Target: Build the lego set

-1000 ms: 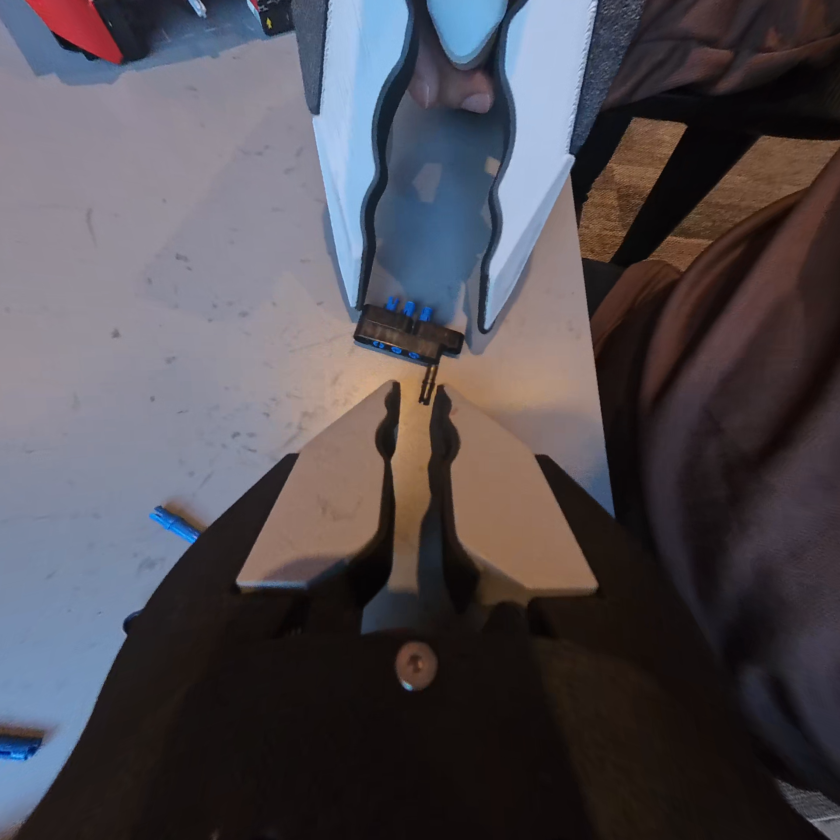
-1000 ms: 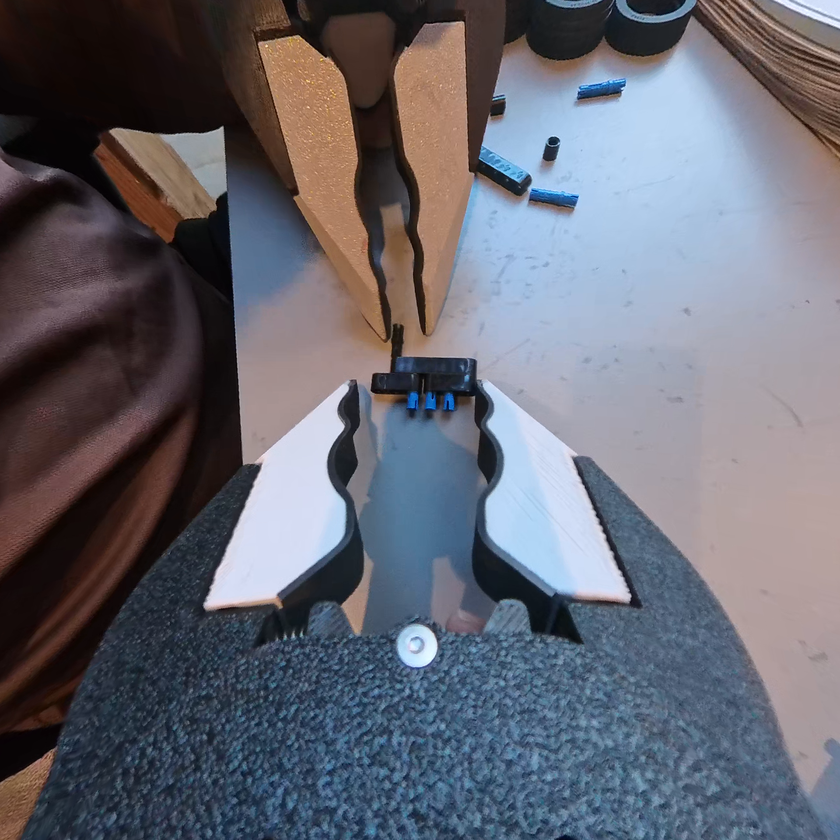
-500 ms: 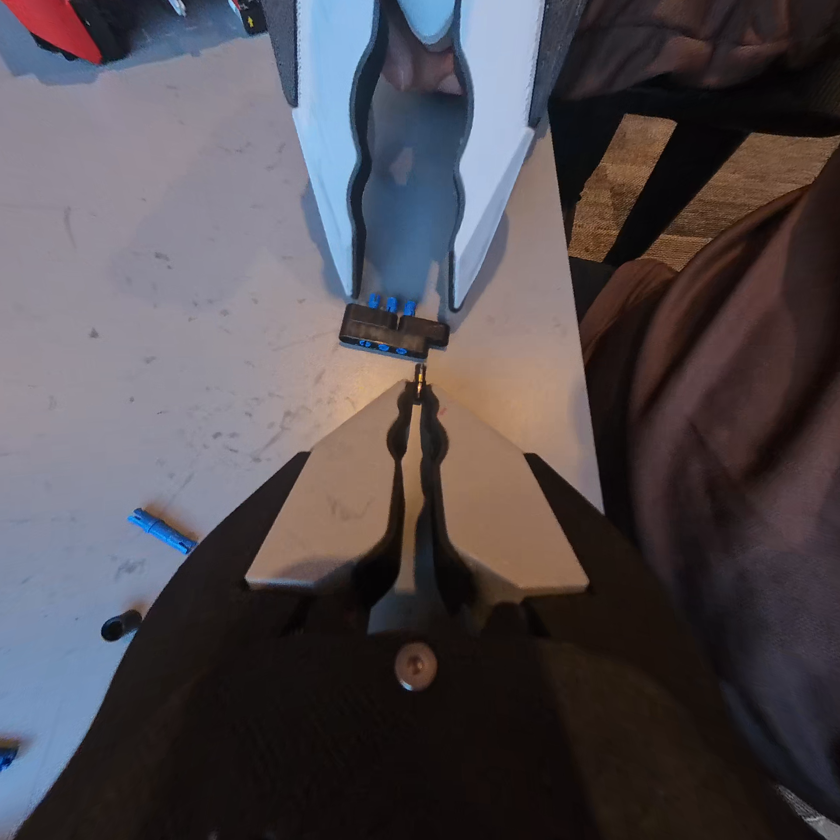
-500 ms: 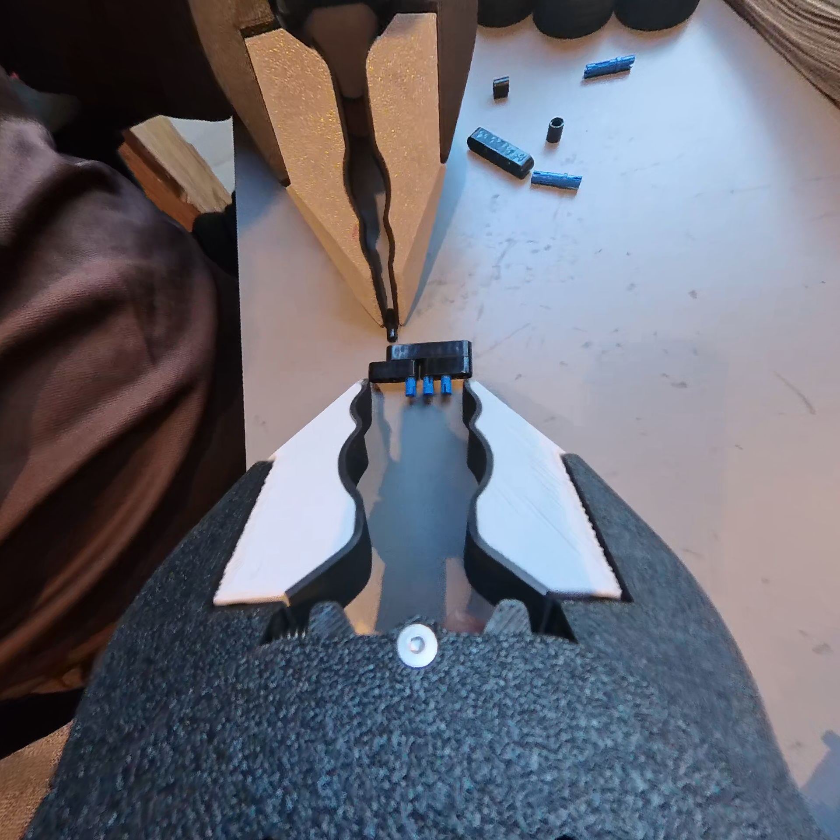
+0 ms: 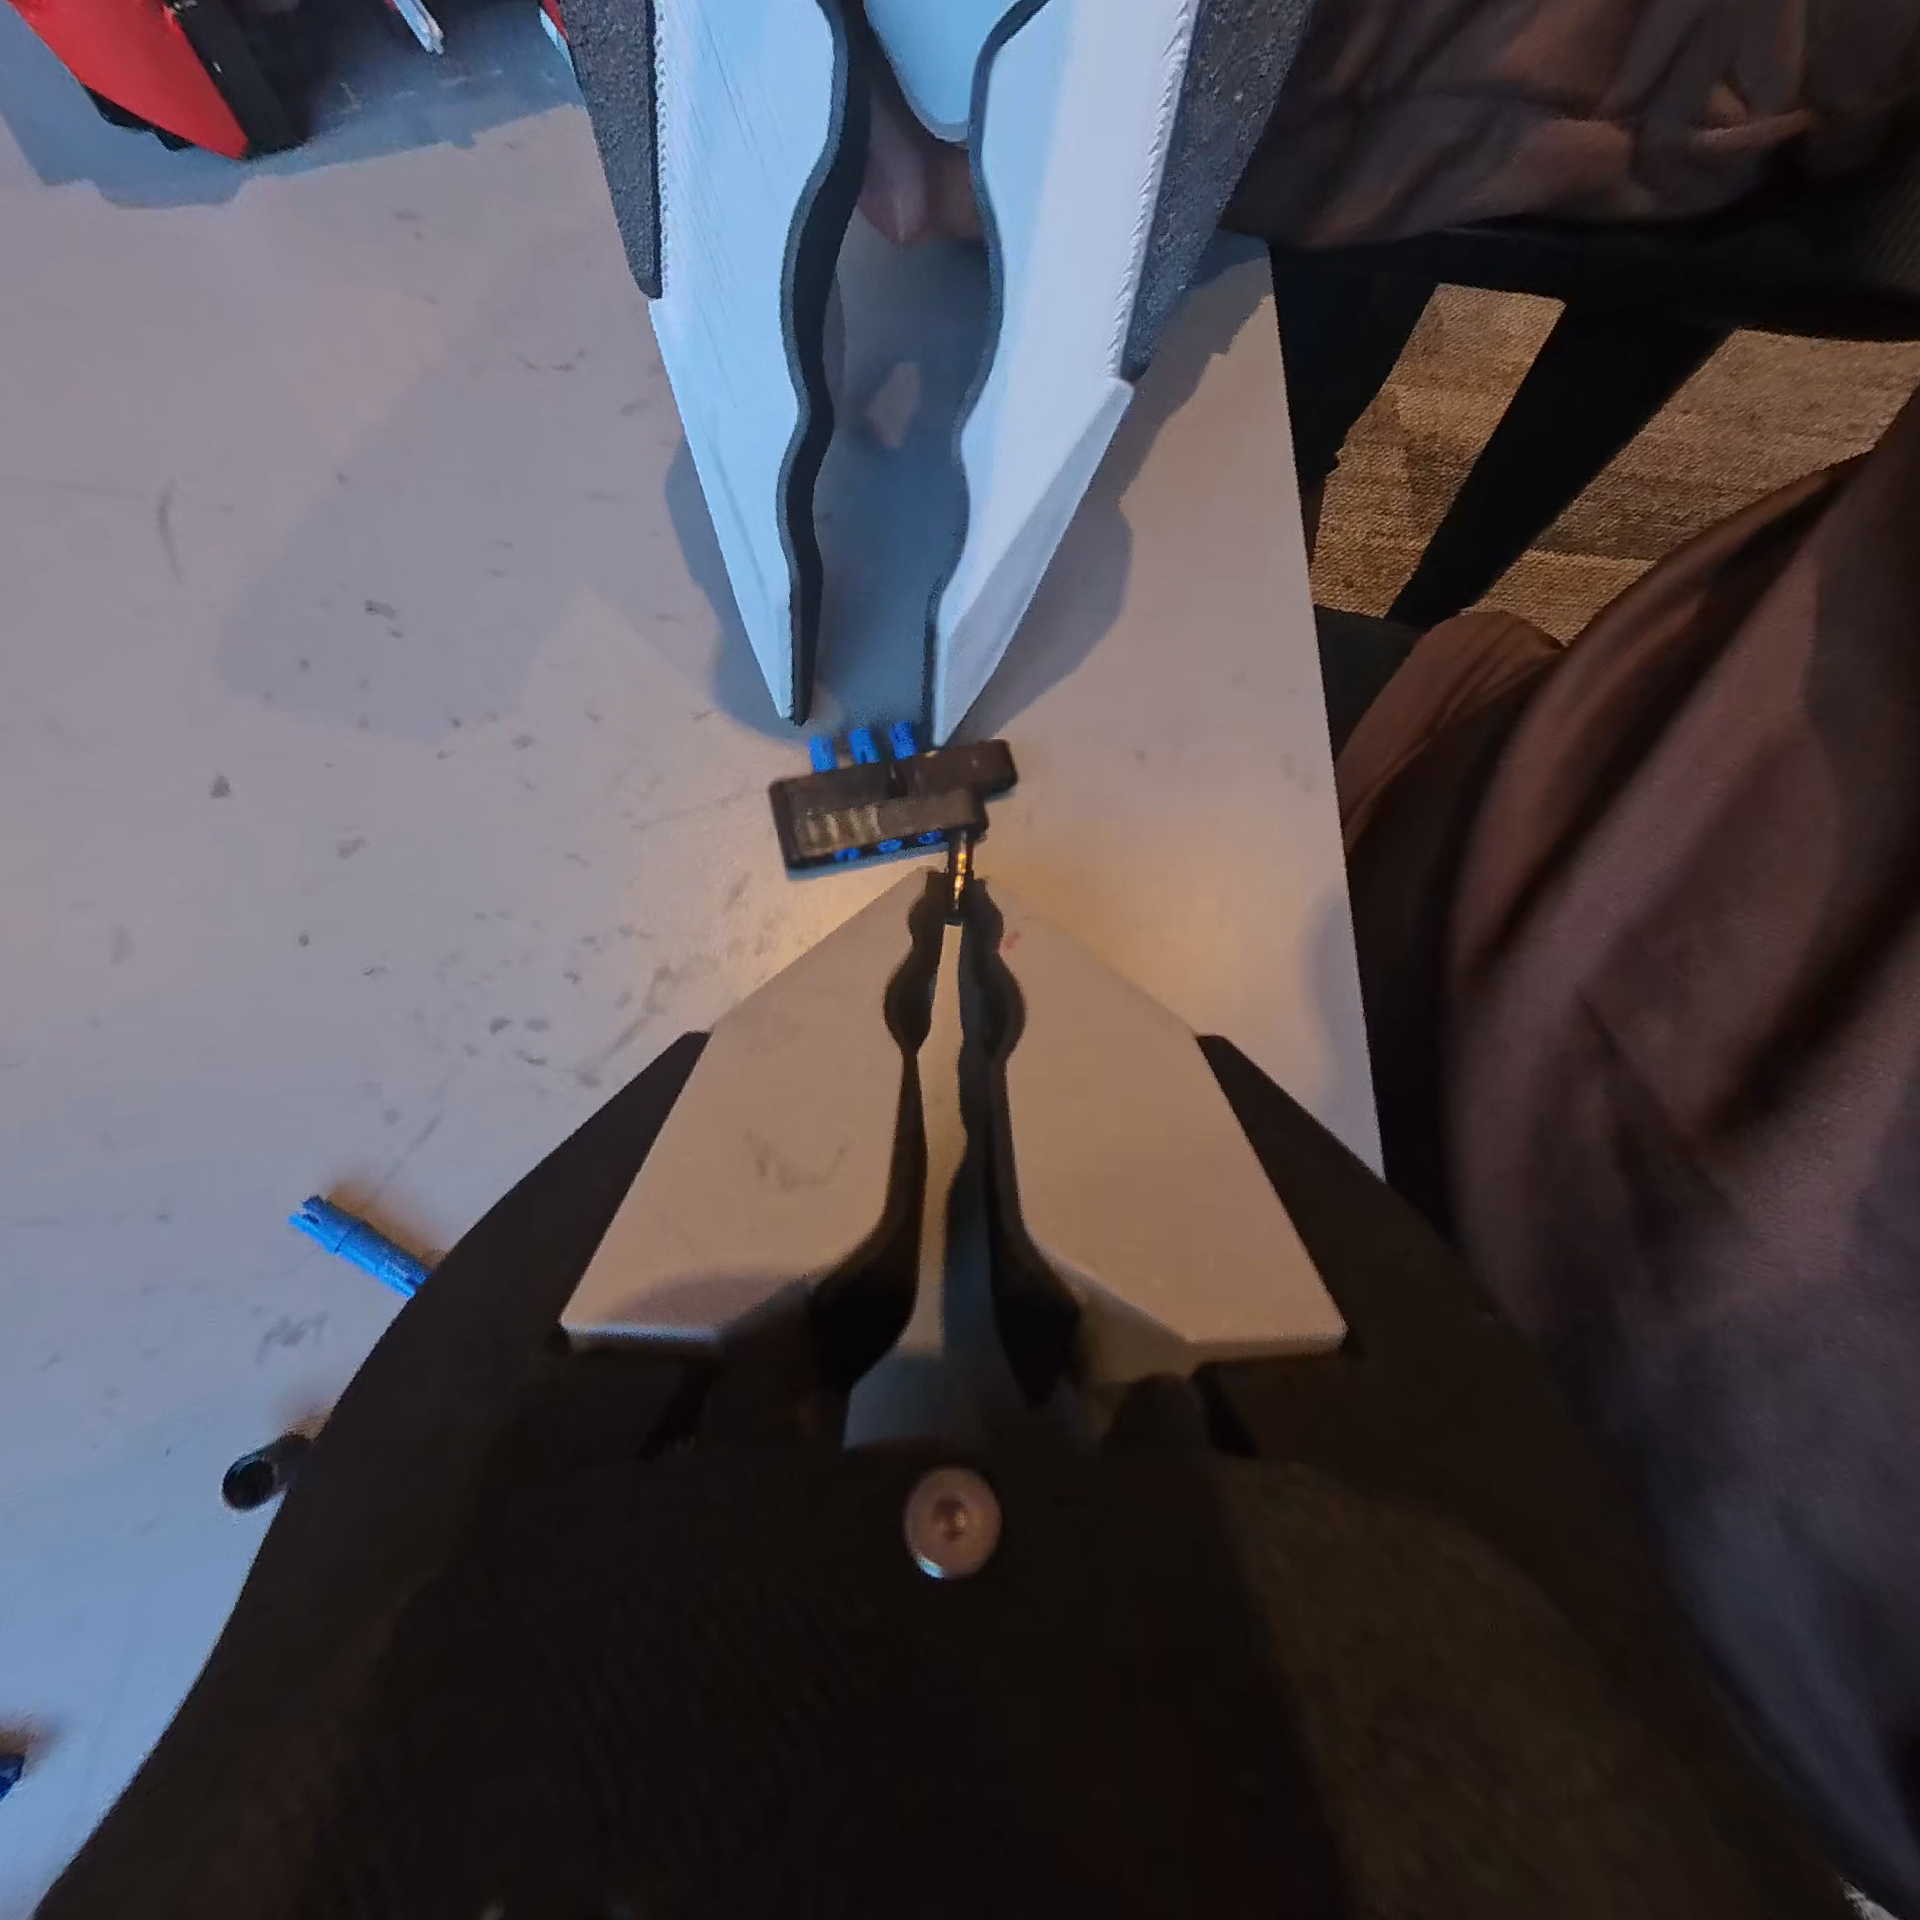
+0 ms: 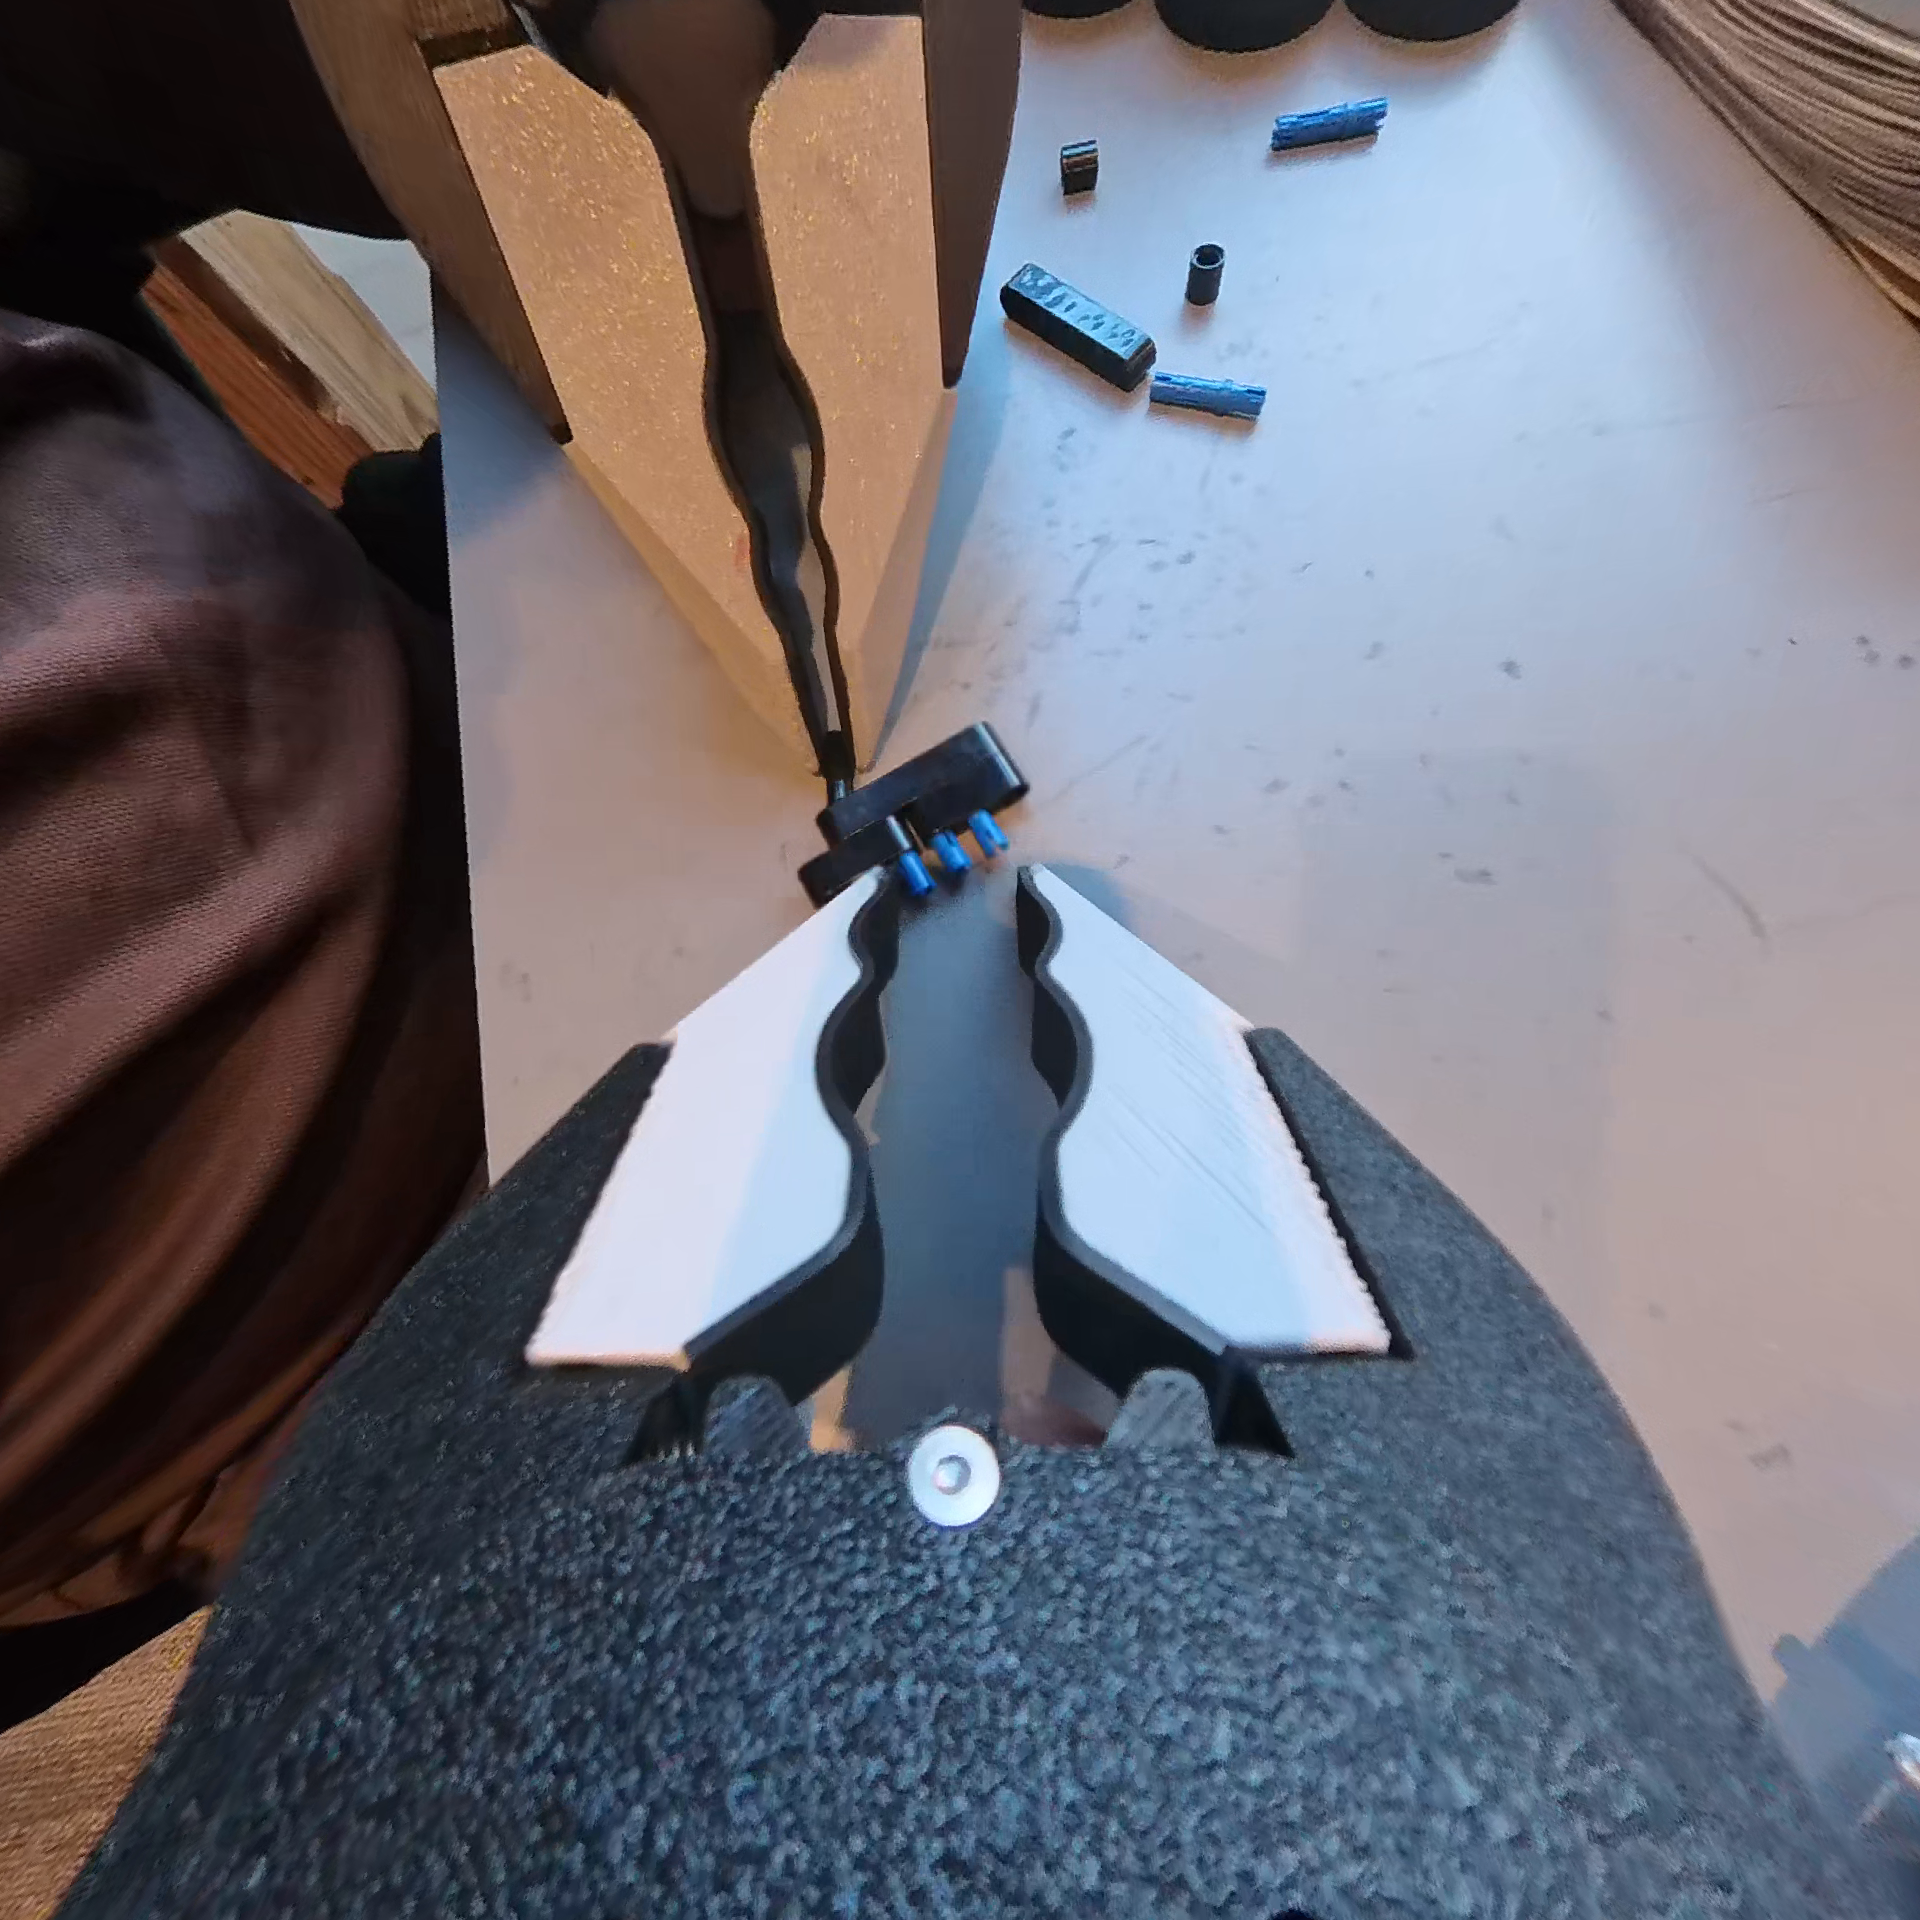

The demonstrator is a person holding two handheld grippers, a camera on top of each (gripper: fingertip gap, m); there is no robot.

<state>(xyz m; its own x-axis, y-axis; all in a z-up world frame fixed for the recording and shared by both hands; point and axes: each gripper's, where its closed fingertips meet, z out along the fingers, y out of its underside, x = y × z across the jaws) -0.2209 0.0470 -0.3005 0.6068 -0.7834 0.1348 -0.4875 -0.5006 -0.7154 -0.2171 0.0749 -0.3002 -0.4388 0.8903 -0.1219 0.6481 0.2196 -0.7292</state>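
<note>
Since half a second earlier, the left gripper (image 5: 951, 883), clenched on a small black plastic pin (image 5: 961, 862), reached the stiff, light black beam assembly with blue pegs (image 5: 883, 805) at frame centre. Opposite, the right gripper (image 6: 951, 883) stood released beside it; gripping the beam's ends looked safest.

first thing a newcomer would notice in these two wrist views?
Two grippers meet tip to tip near the table's edge: the left gripper, shut on a small black pin, presses it against a black beam assembly. That assembly, with three blue pins sticking out, lies right at the tips of the open right gripper. Behind, loose black and blue parts dot the scuffed tabletop.
</note>
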